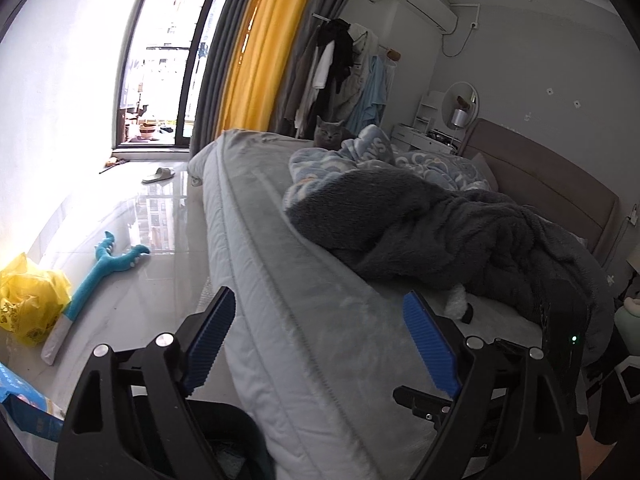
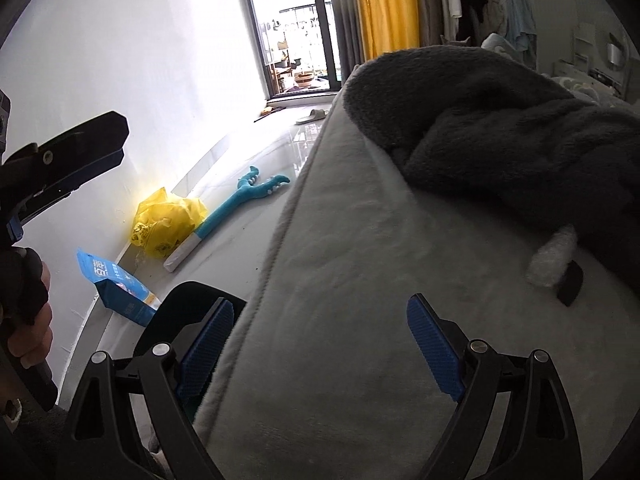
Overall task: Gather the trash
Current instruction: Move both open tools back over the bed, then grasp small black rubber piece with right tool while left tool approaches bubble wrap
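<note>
A: Grippers first. Left gripper (image 1: pixel 320 344)?
B: Jaws spread wide, nothing between the blue pads (image 1: pixel 430 344). It hangs over the corner of the bed (image 1: pixel 304 320), pointing along the mattress edge.

A: Right gripper (image 2: pixel 320 354)?
B: Same, wide apart and empty, over the grey bedcover (image 2: pixel 340 280). In the right wrist view the left gripper also shows at the far left, held in the person's hand (image 2: pixel 28 320).

A: Trash candidates?
B: On the bed: a small white crumpled wad (image 2: pixel 554 258) touching a small black block (image 2: pixel 572 286), both tucked at the edge of the dark grey fleece blanket (image 2: pixel 500 128). Right gripper is near them, not touching. Left wrist view shows the same wad (image 1: pixel 456 300) ahead of the right-hand pad.

A: Floor?
B: Yellow plastic bag (image 2: pixel 168 220) crumpled against the wall. Just beside it a teal plush toy with a white handle end (image 2: pixel 236 208) lies flat on the glossy tile. A blue carton (image 2: pixel 120 288) leans near the wall, closer to the camera. A black rounded bin or bag rim (image 2: pixel 188 300) sits at the bed's corner; can't tell which.

A: Background?
B: Grey cat (image 1: pixel 329 132) sitting at the far side of the bed, behind a blue patterned blanket (image 1: pixel 360 156). Yellow curtain (image 1: pixel 260 48), a slipper (image 1: pixel 159 175) near the balcony door.
</note>
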{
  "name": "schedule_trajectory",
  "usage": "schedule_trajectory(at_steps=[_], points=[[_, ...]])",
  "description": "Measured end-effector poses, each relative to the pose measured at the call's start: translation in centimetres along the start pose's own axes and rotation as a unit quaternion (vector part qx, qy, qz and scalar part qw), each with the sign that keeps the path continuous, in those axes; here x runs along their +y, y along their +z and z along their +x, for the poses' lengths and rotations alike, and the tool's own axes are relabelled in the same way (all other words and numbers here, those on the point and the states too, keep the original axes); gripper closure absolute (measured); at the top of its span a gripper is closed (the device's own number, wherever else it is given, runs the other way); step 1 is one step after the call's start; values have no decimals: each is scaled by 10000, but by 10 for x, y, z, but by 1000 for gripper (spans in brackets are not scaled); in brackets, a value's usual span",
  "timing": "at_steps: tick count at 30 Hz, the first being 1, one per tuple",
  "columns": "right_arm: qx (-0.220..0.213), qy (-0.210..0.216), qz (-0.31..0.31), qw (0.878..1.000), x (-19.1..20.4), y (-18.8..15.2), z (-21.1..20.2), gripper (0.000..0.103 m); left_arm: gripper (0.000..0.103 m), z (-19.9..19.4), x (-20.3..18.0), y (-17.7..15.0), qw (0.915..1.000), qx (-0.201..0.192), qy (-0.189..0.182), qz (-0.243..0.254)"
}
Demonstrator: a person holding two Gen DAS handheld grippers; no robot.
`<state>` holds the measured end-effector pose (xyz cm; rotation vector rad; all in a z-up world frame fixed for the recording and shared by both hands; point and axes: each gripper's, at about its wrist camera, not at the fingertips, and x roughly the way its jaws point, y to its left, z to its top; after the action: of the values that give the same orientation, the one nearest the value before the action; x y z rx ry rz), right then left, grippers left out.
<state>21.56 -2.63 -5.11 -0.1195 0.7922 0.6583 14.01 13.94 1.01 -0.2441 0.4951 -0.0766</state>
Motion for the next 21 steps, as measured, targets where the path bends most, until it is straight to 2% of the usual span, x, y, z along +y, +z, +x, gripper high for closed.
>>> schedule_trajectory(at_steps=[9, 21], points=[[2, -663, -348, 9972, -36, -2, -4, 13, 15, 42, -38, 1, 9993, 188, -286, 155], [111, -1102, 173, 9937, -119, -1, -6, 13, 15, 112, -79, -6, 9921, 679, -908, 534]])
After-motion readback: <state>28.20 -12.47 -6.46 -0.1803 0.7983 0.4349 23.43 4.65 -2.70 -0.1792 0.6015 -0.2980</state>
